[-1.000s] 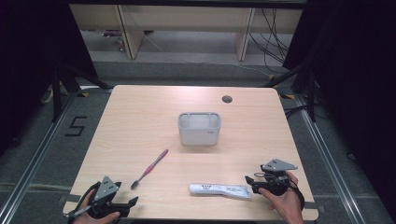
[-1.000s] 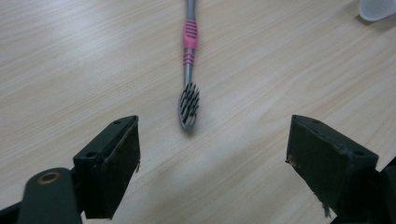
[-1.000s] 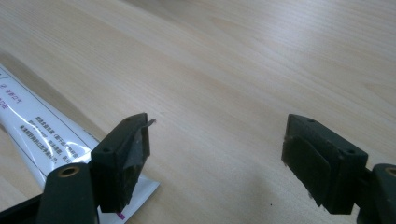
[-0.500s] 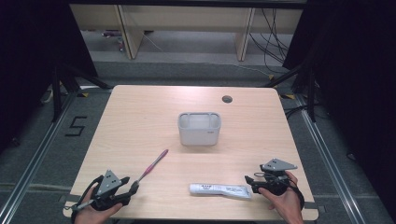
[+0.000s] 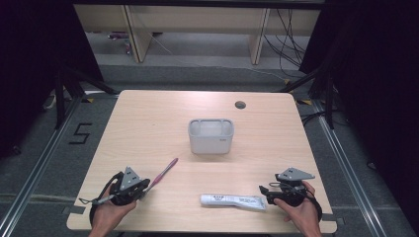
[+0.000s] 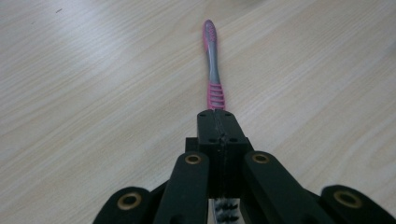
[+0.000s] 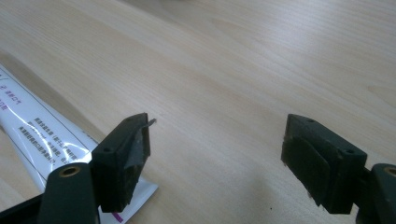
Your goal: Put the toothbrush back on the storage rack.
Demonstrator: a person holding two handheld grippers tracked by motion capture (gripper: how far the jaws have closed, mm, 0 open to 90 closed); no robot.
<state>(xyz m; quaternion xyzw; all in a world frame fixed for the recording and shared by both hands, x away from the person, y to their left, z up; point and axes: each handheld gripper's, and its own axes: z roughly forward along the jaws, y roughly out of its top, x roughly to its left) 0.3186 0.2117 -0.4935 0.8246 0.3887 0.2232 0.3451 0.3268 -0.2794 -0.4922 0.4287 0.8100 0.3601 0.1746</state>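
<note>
L gripper [image 6: 219,135] clamped on toothbrush [image 6: 213,70] – grasp done; lift + drop into bin [image 5: 211,136] left, tube [image 5: 232,201] untouched.

Lab: railed floor [image 5: 44,163], black curtains [image 5: 29,59]

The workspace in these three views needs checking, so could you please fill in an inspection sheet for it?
Surface: light wooden table, round hole near the far edge.
Job's things: pink and grey toothbrush lying flat, clamped near its bristle end; white tube lying flat at the near edge; pale rectangular bin upright at mid-table.
Clutter: nothing seen.
Grippers: left gripper has just been closing and is shut on the toothbrush; right gripper open, jaws apart beside the tube's end.
Cables: black cables on the floor beyond the table.
Surroundings: dark curtains, wooden shelving, a floor mark reading 5.
</note>
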